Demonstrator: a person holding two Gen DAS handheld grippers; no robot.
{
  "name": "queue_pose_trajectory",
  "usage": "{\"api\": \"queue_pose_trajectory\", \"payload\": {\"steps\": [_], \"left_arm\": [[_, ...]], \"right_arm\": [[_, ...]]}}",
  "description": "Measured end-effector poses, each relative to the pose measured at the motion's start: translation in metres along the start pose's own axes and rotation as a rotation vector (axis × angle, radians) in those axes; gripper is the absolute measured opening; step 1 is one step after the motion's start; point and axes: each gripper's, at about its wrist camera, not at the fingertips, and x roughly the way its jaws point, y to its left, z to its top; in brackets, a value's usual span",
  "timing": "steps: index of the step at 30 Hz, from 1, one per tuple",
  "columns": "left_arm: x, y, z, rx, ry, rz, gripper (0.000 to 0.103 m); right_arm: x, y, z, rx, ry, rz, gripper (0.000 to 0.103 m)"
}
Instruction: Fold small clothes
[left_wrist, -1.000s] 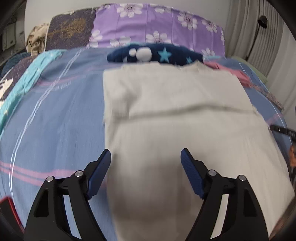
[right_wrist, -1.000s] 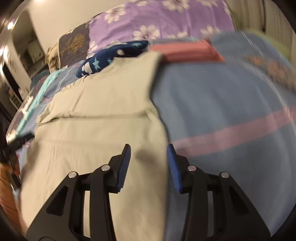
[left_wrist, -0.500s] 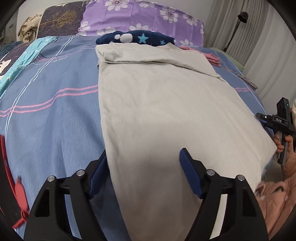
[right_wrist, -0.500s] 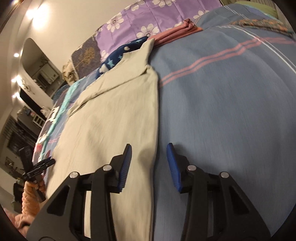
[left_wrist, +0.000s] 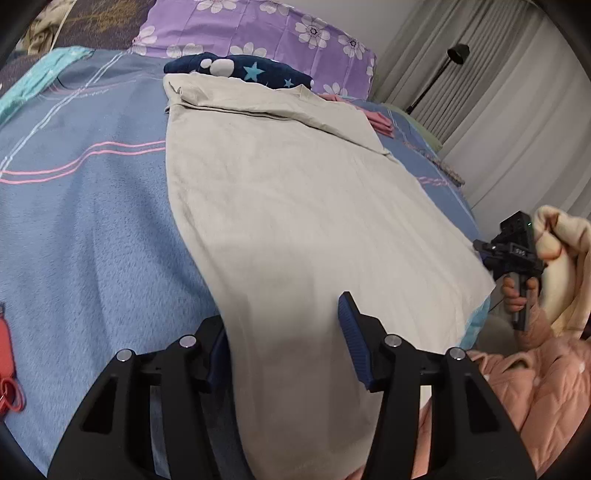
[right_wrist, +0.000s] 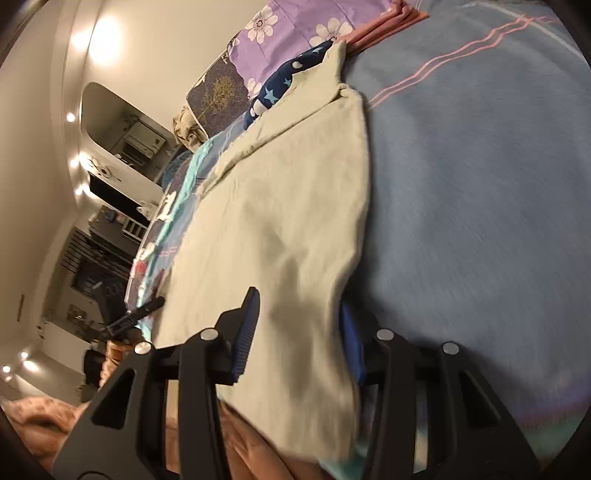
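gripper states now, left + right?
Left gripper: open, jaws straddling the near edge of the beige garment, not clamped.
Right gripper: open, jaws straddling the garment's near right corner, not clamped.

L gripper (left_wrist: 284, 332): jaws wide apart, level, pointing fwd. R gripper (right_wrist: 295, 332): jaws wide apart too, rolled over to one side. R hand (left_wrist: 517, 295) wrapped round its grip, pink sleeve.

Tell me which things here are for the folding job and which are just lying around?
For the job:
beige garment
left gripper
right gripper

Just lying around:
navy star cloth
pink folded cloth
purple flowered pillow
red item
blue bedspread
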Motion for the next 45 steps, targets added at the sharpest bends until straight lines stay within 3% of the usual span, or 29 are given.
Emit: {"api": "queue_pose_trajectory", "payload": {"steps": [7, 8, 9, 11, 14, 18, 21, 26, 28, 30, 33, 36, 41, 45], "left_arm": [[-0.013, 0.002, -0.015, -0.004, 0.012, -0.013, 0.046], [-0.011, 0.006, -0.014, -0.023, 0.003, -0.024, 0.038], [-0.009, 0.009, -0.011, -0.039, -0.006, -0.028, 0.021], [-0.001, 0.015, -0.001, -0.092, -0.018, -0.039, 0.001], [-0.006, 0.001, 0.017, -0.064, -0.080, -0.044, 0.001], [-0.049, -0.032, 0.047, 0.023, -0.271, -0.108, 0.001], [-0.076, -0.053, 0.059, 0.052, -0.359, -0.108, 0.001], [-0.128, -0.082, 0.031, 0.078, -0.471, -0.133, 0.001], [-0.142, -0.092, 0.018, 0.110, -0.506, -0.093, 0.001], [-0.141, -0.095, 0.018, 0.114, -0.494, -0.058, 0.002], [-0.119, -0.089, 0.036, 0.113, -0.441, -0.005, 0.002], [-0.098, -0.077, 0.056, 0.084, -0.415, -0.006, 0.002], [-0.072, -0.049, 0.106, 0.051, -0.398, 0.051, 0.002], [-0.040, -0.015, 0.157, -0.005, -0.386, 0.108, 0.003]], "right_arm": [[-0.006, 0.003, -0.011, -0.046, 0.046, -0.011, 0.039], [-0.004, 0.002, -0.010, -0.034, 0.044, 0.004, 0.037], [-0.001, 0.000, -0.006, -0.015, 0.038, 0.014, 0.033], [0.007, -0.003, 0.002, 0.044, 0.026, 0.028, 0.004], [-0.003, 0.012, 0.017, 0.029, -0.066, 0.048, 0.003], [-0.036, 0.045, 0.037, -0.051, -0.187, 0.099, 0.003], [-0.065, 0.069, 0.046, -0.100, -0.263, 0.145, 0.003], [-0.122, 0.085, 0.016, -0.160, -0.378, 0.205, 0.003], [-0.141, 0.092, 0.003, -0.215, -0.438, 0.109, 0.003], [-0.140, 0.093, 0.003, -0.229, -0.426, -0.014, 0.004], [-0.116, 0.085, 0.017, -0.189, -0.382, -0.035, 0.004], [-0.093, 0.079, 0.039, -0.169, -0.354, -0.014, 0.004], [-0.057, 0.083, 0.099, -0.206, -0.339, -0.069, 0.004], [-0.010, 0.069, 0.168, -0.184, -0.328, -0.126, 0.004]]}}
